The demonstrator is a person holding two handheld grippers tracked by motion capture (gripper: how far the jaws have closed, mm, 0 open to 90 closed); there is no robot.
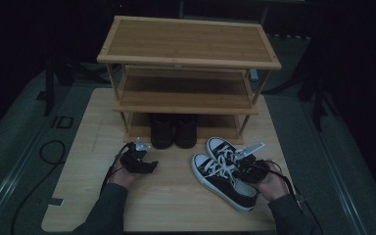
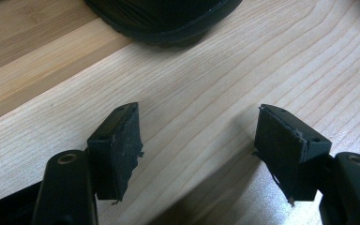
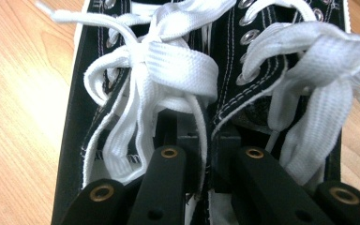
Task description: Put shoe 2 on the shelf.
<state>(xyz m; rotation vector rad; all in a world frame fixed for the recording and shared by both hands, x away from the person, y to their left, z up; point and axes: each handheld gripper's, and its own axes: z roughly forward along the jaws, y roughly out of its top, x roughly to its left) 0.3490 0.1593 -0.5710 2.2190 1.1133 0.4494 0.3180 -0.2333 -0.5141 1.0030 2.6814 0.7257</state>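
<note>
A pale wooden table (image 1: 78, 196) carries a bamboo shoe rack (image 1: 186, 46) and two black-and-white sneakers (image 1: 223, 171).

A light wooden table (image 1: 93, 196) stands in a dim room, its far edge toward twelve o'clock. On it, at twelve, sits a three-tier bamboo shelf rack (image 1: 188, 41). Grey floor (image 1: 10, 147) surrounds the table, with a black cable (image 1: 44, 154) curling at nine o'clock. Dark stand legs (image 1: 49, 83) rise at ten and two o'clock. Beyond, the room is black.
</note>
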